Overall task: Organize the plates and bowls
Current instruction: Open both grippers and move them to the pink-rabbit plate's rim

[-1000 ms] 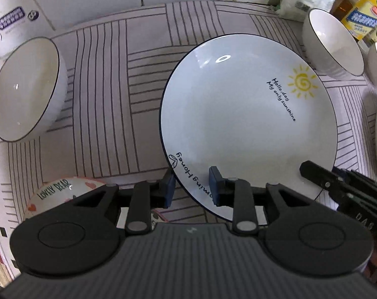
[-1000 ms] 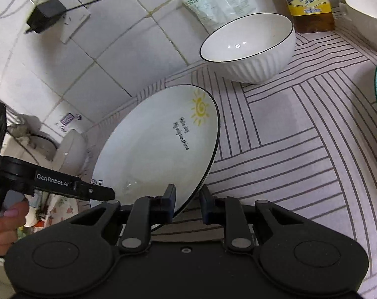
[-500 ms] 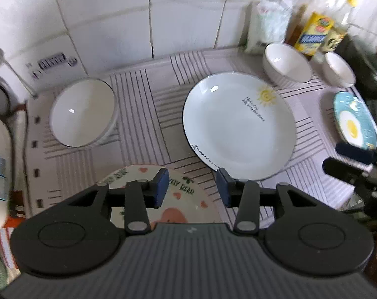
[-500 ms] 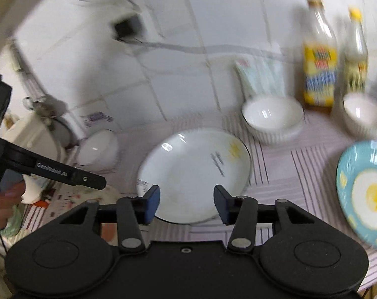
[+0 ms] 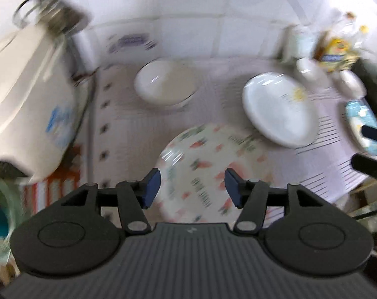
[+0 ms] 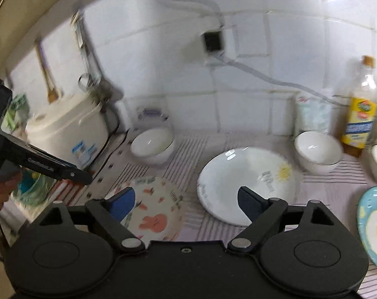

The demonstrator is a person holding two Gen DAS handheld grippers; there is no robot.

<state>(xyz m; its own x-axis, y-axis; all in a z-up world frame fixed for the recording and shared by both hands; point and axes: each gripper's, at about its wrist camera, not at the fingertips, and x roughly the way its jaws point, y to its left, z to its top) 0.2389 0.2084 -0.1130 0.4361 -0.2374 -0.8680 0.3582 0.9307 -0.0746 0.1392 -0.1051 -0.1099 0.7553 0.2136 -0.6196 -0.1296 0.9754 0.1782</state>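
A white plate with a sun drawing (image 6: 247,182) (image 5: 279,108) lies flat on the striped mat. A patterned plate with pink rabbit and carrot prints (image 6: 155,211) (image 5: 208,172) lies to its left, nearer the counter's front. One white bowl (image 6: 152,145) (image 5: 164,84) sits at the back left, two more white bowls (image 6: 318,150) at the back right. A blue plate with a fried-egg print (image 6: 374,226) lies at the far right. My left gripper (image 5: 192,186) hangs above the patterned plate, jaws opening, nothing between them. My right gripper (image 6: 186,203) is high above both plates, jaws opening wide and empty.
A white rice cooker (image 6: 66,129) stands at the left beside the mat. Oil bottles (image 6: 360,114) and a plastic packet (image 6: 311,114) line the tiled back wall. A person's hand (image 6: 1,189) holds the left gripper's handle at the far left.
Both grippers let go of the sun plate, which now lies flat, and rose away from the counter. Their jaws spread apart; the left view swung left over the patterned plate.
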